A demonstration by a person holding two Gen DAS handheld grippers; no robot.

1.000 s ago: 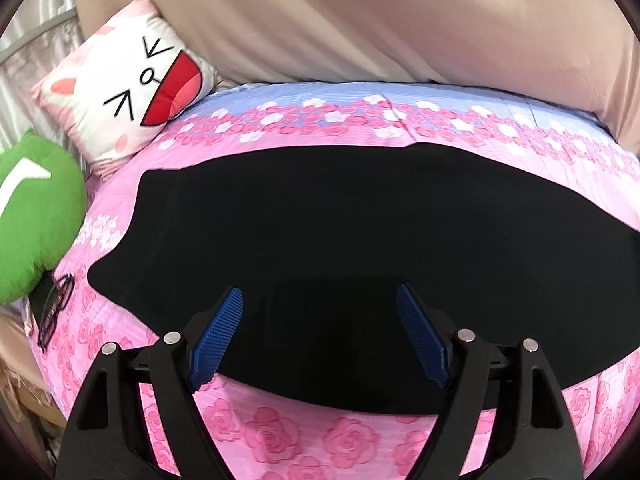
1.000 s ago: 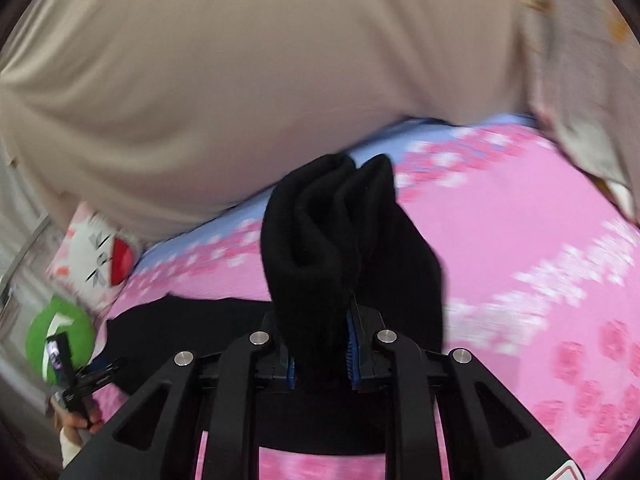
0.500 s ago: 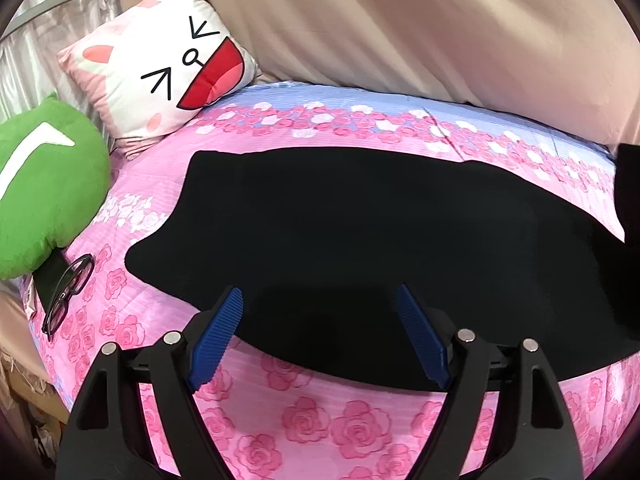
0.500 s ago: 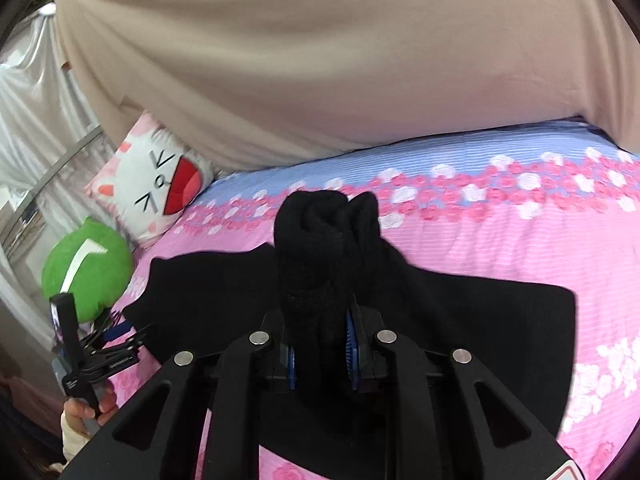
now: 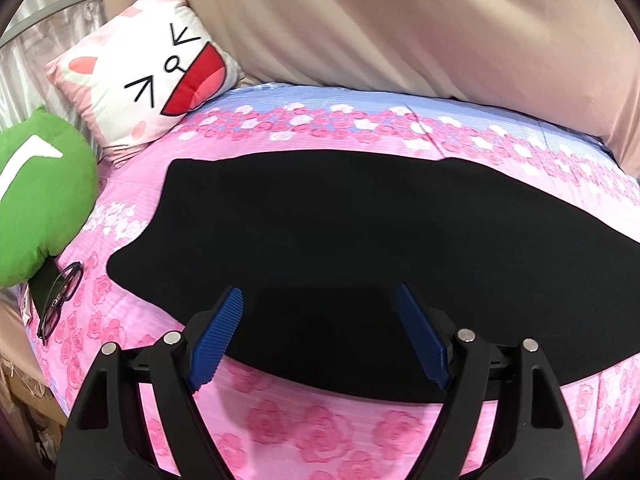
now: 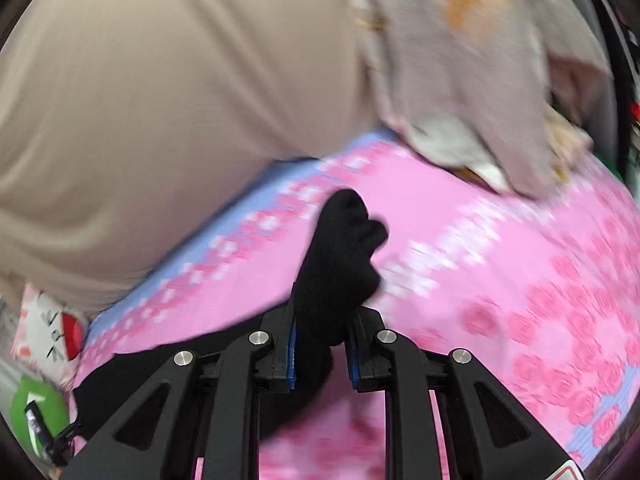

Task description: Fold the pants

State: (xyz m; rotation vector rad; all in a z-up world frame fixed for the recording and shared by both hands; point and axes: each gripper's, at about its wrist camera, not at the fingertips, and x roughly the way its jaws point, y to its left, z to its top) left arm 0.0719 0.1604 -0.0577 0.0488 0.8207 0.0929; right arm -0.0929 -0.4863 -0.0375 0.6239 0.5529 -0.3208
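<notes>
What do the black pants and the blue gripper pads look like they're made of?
Black pants: a soft matte fabric, probably knit or fleece; in the right wrist view the bunch pinched by the right gripper looks fuzzy and puffs into thick rolls. Pads on the left gripper: blue, finely ribbed, likely rubber or soft plastic.

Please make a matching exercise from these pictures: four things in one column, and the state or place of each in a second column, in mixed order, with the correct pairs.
Things
1. left gripper with blue ribbed pads
2. right gripper with blue pads
3. white cat-face pillow
4. dark-framed eyeglasses

States or places
A. leans at the head of the bed
B. open above the black pants
C. lies beside the green plush cushion
D. shut on bunched black cloth

Pairs: 1-B, 2-D, 3-A, 4-C
</notes>
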